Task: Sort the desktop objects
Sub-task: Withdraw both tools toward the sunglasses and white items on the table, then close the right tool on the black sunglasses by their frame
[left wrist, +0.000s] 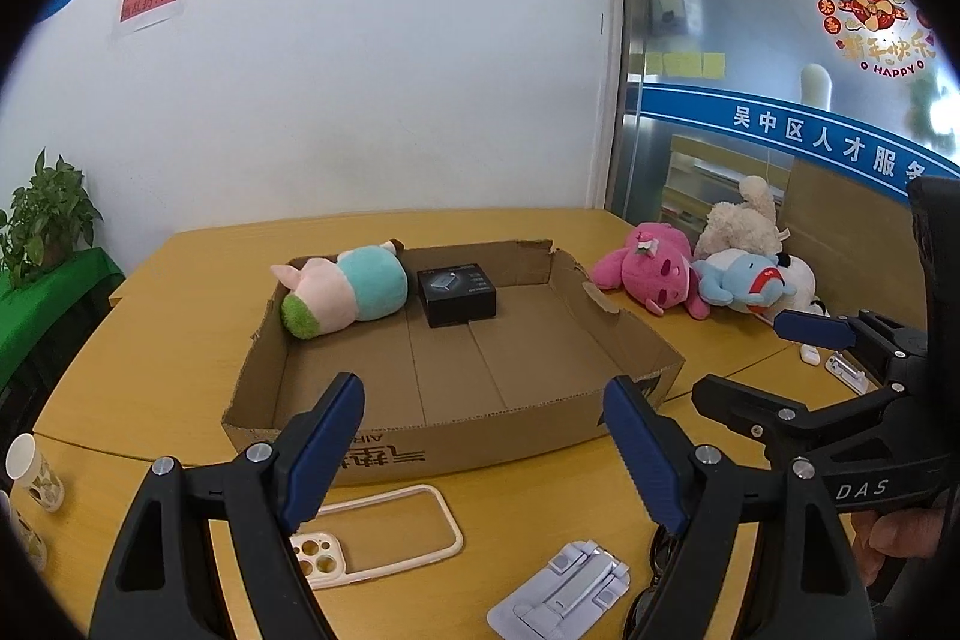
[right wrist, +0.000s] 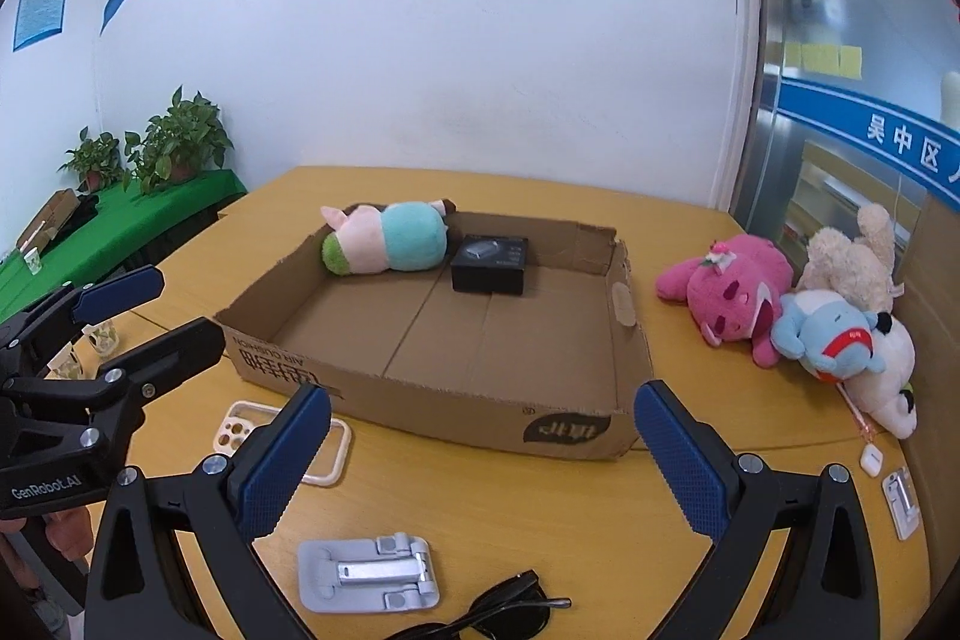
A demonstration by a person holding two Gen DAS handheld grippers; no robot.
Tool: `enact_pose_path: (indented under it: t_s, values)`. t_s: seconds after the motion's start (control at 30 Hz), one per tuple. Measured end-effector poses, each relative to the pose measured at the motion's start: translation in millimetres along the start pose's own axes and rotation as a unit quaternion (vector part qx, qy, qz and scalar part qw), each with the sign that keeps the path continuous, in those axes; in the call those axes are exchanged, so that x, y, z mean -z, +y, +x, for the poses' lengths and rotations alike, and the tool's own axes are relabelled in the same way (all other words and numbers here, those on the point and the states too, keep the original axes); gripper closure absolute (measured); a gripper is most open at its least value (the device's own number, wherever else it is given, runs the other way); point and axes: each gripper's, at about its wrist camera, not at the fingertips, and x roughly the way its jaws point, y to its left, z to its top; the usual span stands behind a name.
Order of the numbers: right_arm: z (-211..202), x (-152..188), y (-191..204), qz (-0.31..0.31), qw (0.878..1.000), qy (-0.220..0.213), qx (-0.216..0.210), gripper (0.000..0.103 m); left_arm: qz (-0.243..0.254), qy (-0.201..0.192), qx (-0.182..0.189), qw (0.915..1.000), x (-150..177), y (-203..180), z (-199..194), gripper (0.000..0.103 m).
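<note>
An open cardboard tray sits mid-table and holds a pink-and-teal plush and a small black box. My left gripper is open and empty, just in front of the tray, above a cream phone case and a grey folding phone stand. My right gripper is open and empty, also in front of the tray; it shows at the right of the left wrist view. Black sunglasses lie at the near edge.
A pile of plush toys, pink, blue and cream, lies right of the tray. A white earbud case and a second stand lie at far right. Paper cups stand left. Potted plants on a green table.
</note>
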Motion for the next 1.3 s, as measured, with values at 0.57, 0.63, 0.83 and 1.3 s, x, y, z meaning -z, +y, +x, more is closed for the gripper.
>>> enact_pose_path:
  t_s: [0.57, 0.63, 0.83, 1.3]
  values:
    - [66, 152, -72, 0.198, 0.955, 0.178, -0.129, 0.024, 0.007, 0.187, 0.197, 0.9623, 112, -43, 41, 0.022]
    - [75, 160, -68, 0.209, 0.946, 0.193, -0.155, 0.033, 0.008, 0.205, 0.215, 0.9548, 118, -51, 49, 0.025]
    - [88, 169, -60, 0.226, 0.935, 0.2, -0.187, 0.048, -0.009, 0.233, 0.247, 0.9406, 131, -60, 67, 0.042]
    - [90, 170, -41, 0.221, 0.931, 0.199, -0.213, 0.081, -0.026, 0.285, 0.271, 0.919, 153, -73, 92, 0.087]
